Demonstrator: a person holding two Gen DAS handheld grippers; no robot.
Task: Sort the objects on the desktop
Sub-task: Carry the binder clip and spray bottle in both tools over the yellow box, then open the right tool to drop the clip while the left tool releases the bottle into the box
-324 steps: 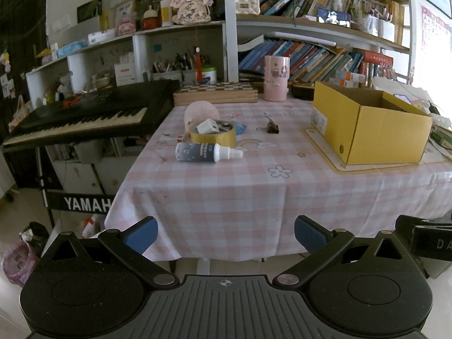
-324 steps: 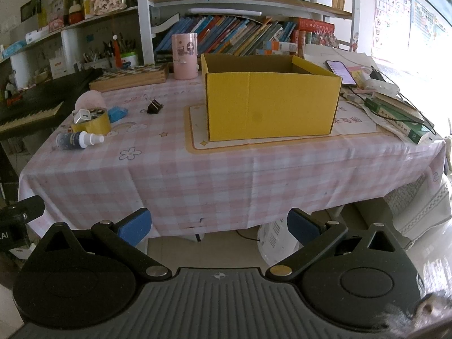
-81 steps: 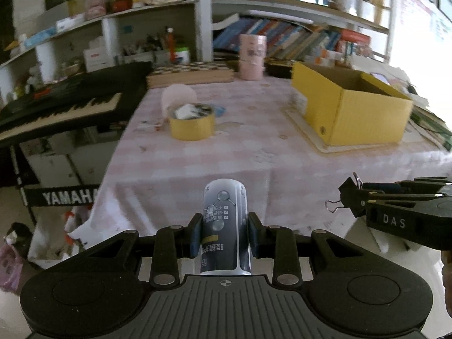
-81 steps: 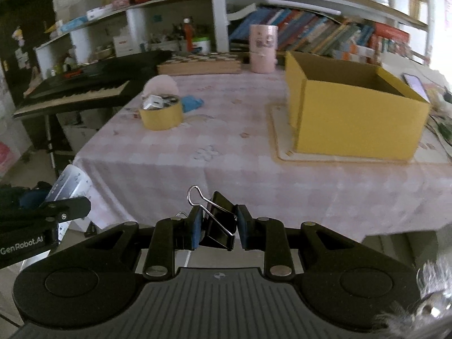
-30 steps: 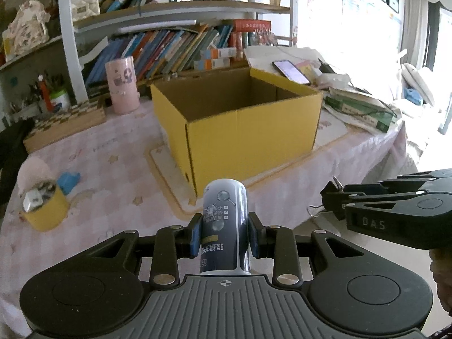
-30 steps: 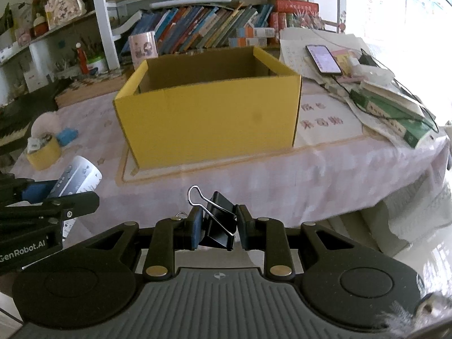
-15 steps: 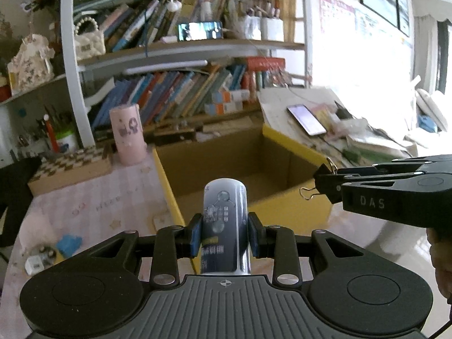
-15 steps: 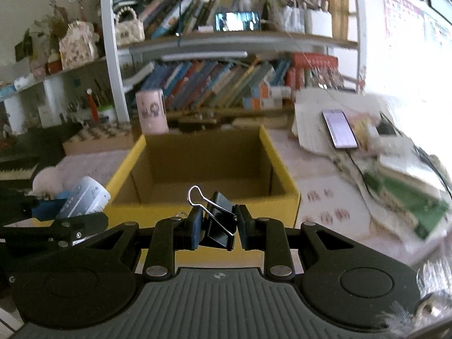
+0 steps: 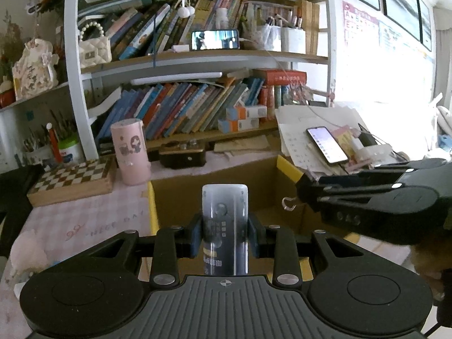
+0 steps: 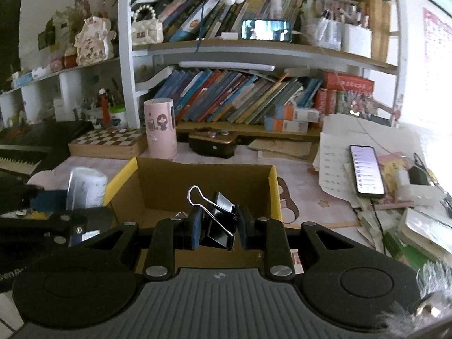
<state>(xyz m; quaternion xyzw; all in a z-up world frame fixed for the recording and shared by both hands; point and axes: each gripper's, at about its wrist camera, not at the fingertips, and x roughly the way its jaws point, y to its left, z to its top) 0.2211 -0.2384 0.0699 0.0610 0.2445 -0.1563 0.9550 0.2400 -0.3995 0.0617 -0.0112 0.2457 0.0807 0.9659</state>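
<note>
Above the open yellow box (image 10: 275, 186), left gripper (image 9: 225, 237) jaws clamp a spray bottle (image 9: 225, 226); right gripper (image 10: 217, 226) jaws clamp a binder clip (image 10: 219, 223), the box's brown interior open beneath both.

Counted: 2 grippers, left gripper (image 9: 225, 236) and right gripper (image 10: 217, 227). 1 spray bottle (image 9: 225, 226), 1 binder clip (image 10: 219, 224), 1 yellow cardboard box (image 10: 124, 178). 1 pink cylindrical canister (image 10: 160, 128), 1 checkered board box (image 10: 108, 141), 2 phones: one lying on papers (image 10: 366, 171), one on shelf (image 10: 266, 34).
</note>
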